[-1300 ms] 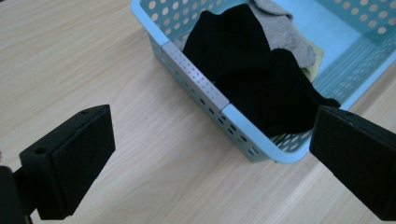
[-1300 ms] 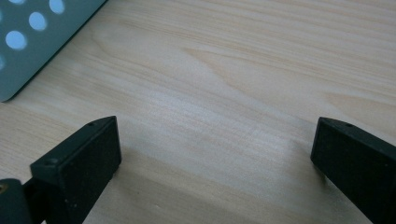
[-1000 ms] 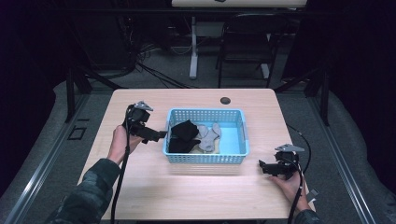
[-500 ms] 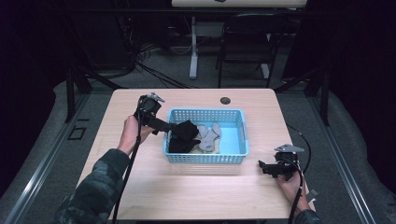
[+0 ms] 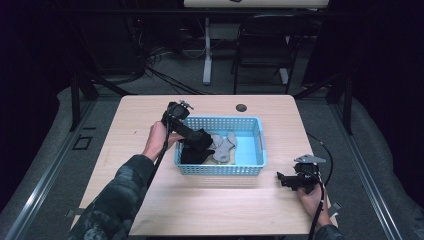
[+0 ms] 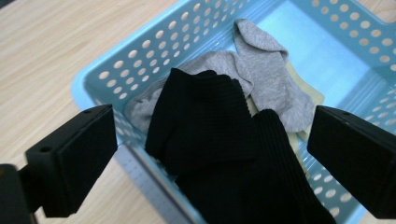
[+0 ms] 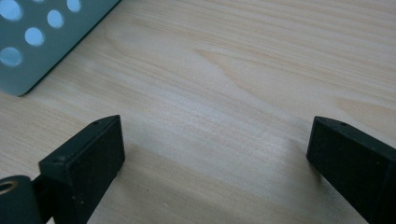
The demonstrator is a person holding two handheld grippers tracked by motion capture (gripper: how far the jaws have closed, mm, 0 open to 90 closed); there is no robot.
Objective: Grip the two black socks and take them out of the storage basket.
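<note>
- Item, left tongs (image 5: 200, 141): jaws spread wide, nothing between them, poised over the left end of the blue basket (image 5: 260, 145) and aimed down at its contents.
- Item, black sock (image 6: 219, 144): ribbed knit, heaped at the basket's near-left corner, draped up against the wall; it lies on top of the grey socks (image 6: 266, 79) and touches them.
- Item, right tongs (image 5: 286, 180): jaws spread, empty, low over the bare bench (image 5: 210, 210), apart from the basket's right corner.
- Step judged in hand: taking the black sock out of the basket with the left tongs.
- Handling advice: lower the jaws so they straddle the raised fold of black knit alone, clear of the perforated wall; close on a thick bunch of fabric rather than a thin edge; lift straight up so the grey pair underneath does not drag along.
- Risk judged: a jaw catching the basket rim, or pinching grey and black cloth together.
- Left gripper view supplies: the rib texture, the overlap of black on grey, and a pale yellowish piece (image 6: 306, 100) beneath the grey socks.
- High view supplies: the basket's position at mid-bench, both hands at once, and the dark round hole (image 5: 241, 107) in the bench beyond the basket.
- Right gripper view supplies: wood grain and a corner of the basket wall (image 7: 51, 37).
</note>
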